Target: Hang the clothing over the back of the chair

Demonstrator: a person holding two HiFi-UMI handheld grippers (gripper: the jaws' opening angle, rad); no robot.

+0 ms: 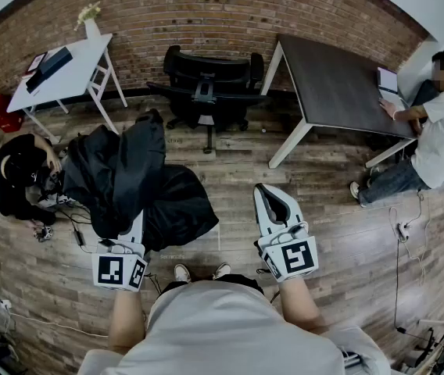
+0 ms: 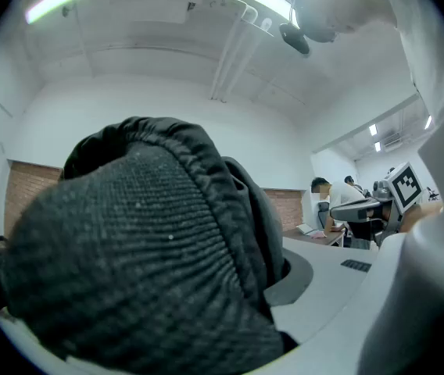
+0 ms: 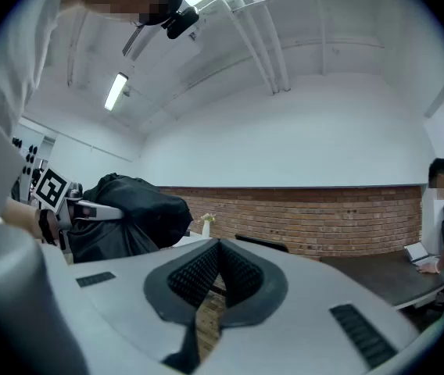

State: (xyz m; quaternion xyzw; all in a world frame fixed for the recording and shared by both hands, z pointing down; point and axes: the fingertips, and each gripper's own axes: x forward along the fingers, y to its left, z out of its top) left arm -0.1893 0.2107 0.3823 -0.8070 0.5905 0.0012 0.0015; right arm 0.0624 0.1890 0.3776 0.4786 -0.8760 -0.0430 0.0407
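A black jacket (image 1: 140,178) hangs in a bunched heap in front of me, held up off the wooden floor. My left gripper (image 1: 137,223) is shut on it. In the left gripper view the jacket's ribbed hem (image 2: 144,256) fills the space between the jaws and hides their tips. My right gripper (image 1: 265,190) is held level to the right of the jacket, apart from it, shut with nothing between its pads (image 3: 206,268). The black office chair (image 1: 206,80) stands farther ahead by the brick wall, its back towards the wall.
A white table (image 1: 58,69) stands at the back left and a dark table (image 1: 339,84) at the back right. One person (image 1: 441,131) sits at the dark table; another (image 1: 19,174) crouches at the left beside cables on the floor.
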